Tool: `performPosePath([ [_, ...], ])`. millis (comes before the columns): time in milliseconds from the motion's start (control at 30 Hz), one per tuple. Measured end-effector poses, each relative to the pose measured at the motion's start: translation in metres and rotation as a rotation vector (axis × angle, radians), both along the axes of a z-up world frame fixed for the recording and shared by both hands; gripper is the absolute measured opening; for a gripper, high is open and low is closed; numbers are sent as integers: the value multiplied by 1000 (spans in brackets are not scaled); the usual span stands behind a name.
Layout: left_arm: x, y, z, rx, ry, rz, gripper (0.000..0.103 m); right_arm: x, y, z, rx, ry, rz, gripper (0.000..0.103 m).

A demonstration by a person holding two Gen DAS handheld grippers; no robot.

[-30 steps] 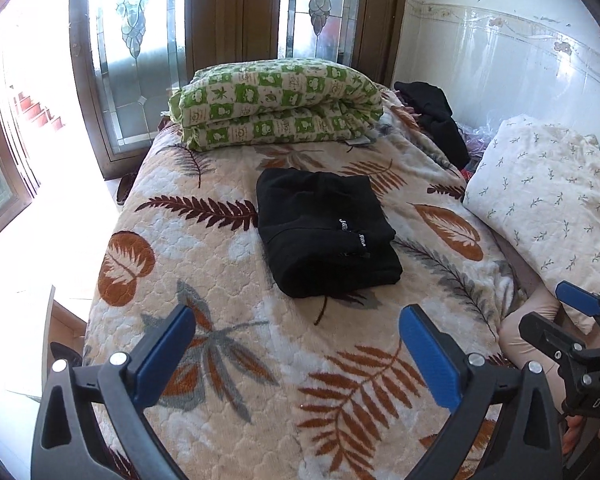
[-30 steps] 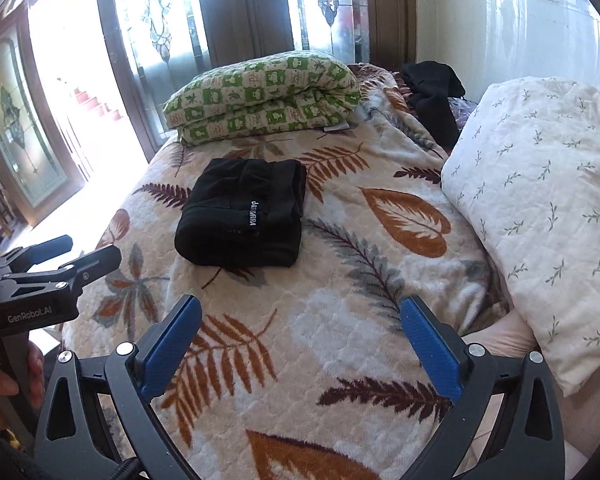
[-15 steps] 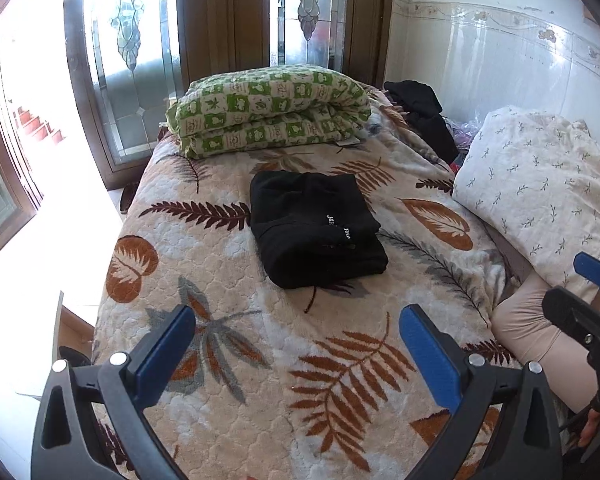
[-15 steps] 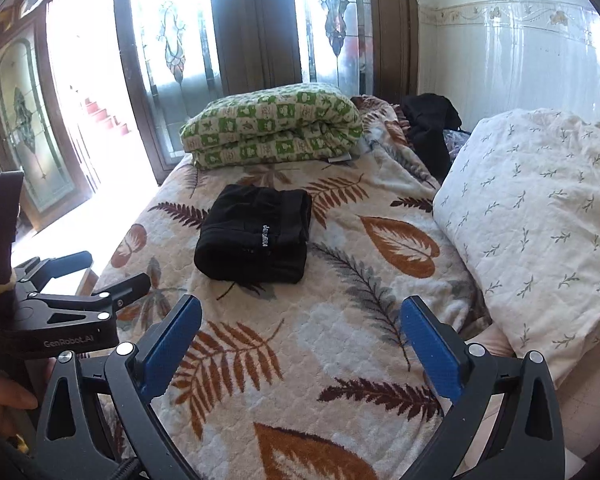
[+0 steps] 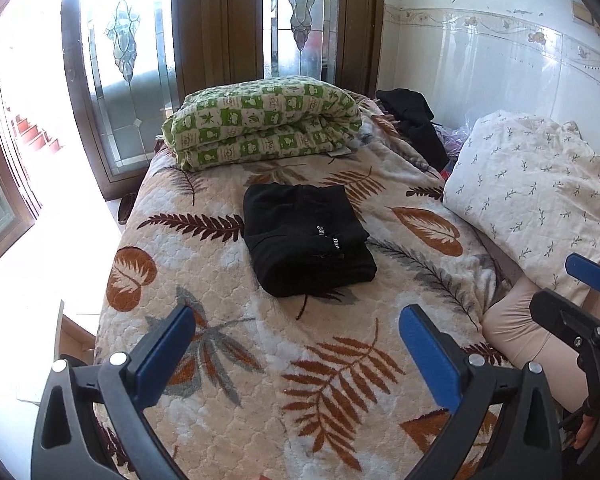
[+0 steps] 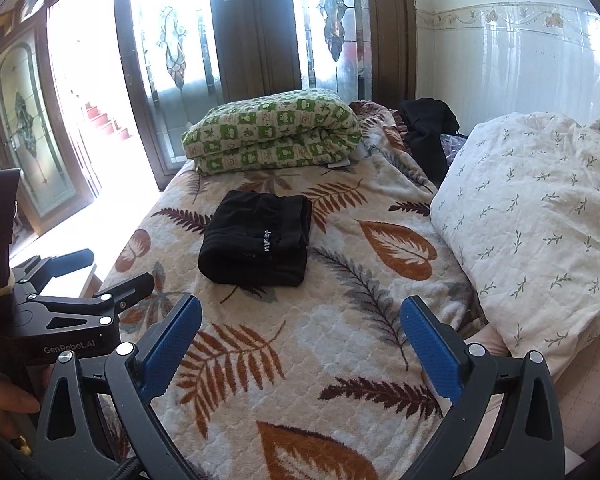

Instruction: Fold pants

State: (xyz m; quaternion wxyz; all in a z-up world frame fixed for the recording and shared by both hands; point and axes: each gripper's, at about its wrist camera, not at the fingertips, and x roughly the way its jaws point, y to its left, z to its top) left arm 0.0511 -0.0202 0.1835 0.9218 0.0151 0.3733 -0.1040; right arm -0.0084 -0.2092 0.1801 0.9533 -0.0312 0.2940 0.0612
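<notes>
Pants (image 5: 306,238) lie folded, centre frame, on the leaf-print bedspread (image 5: 340,360). Left claw (image 5: 296,344) and right claw (image 6: 300,340) both gape wide, empty, well apart from them. Risk: any snag from a passing claw would undo the stack.

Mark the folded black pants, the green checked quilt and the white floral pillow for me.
folded black pants (image 5: 300,236), left wrist view, middle of top layer.
green checked quilt (image 6: 272,132), right wrist view, middle of upper fold.
white floral pillow (image 6: 536,216), right wrist view, centre of cover.
</notes>
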Motion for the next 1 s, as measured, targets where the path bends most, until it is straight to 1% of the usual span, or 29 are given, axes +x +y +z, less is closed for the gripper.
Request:
performPosePath([
  [133, 0, 2, 0, -18, 7, 6, 103, 0, 0, 0, 1, -1, 0, 101],
  [1000, 0, 3, 2, -31, 6, 3, 103, -1, 5, 1, 0, 7, 2, 101],
])
